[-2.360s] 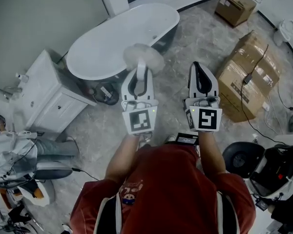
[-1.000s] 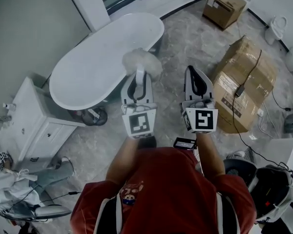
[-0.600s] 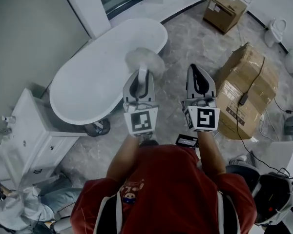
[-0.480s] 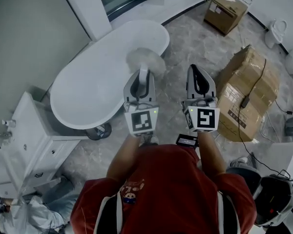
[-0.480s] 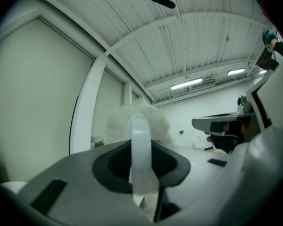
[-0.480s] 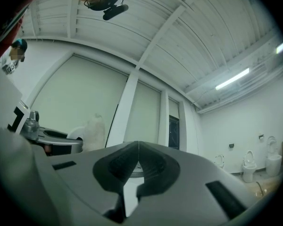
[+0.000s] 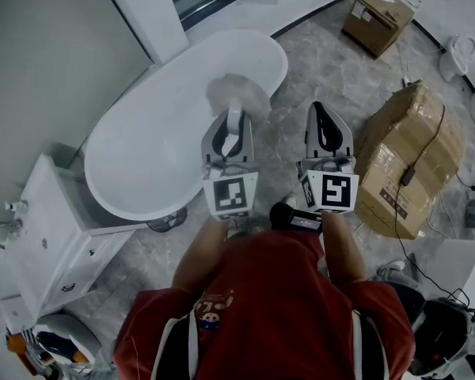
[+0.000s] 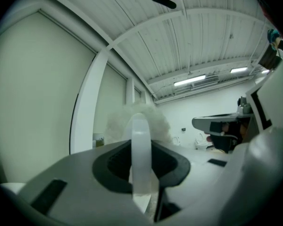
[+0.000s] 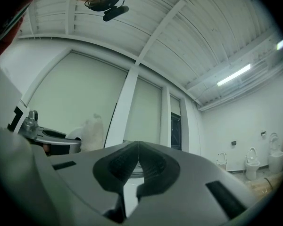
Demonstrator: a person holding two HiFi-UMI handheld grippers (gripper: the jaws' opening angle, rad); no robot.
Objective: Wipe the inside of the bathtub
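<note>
A large cardboard box (image 7: 412, 161) lies on the marble floor (image 7: 332, 62); a smaller box (image 7: 382, 12) sits well apart; a white cabinet (image 7: 51, 228) stands left; a toilet (image 7: 461, 52) far right.

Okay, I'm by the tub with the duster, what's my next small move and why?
Probably lower the left gripper forward into the bathtub until the duster meets its inner wall. The jaws are shut on the duster's handle, and its fluffy head appears to hang over the tub's rim, not touching. The right gripper is shut, empty.
</note>
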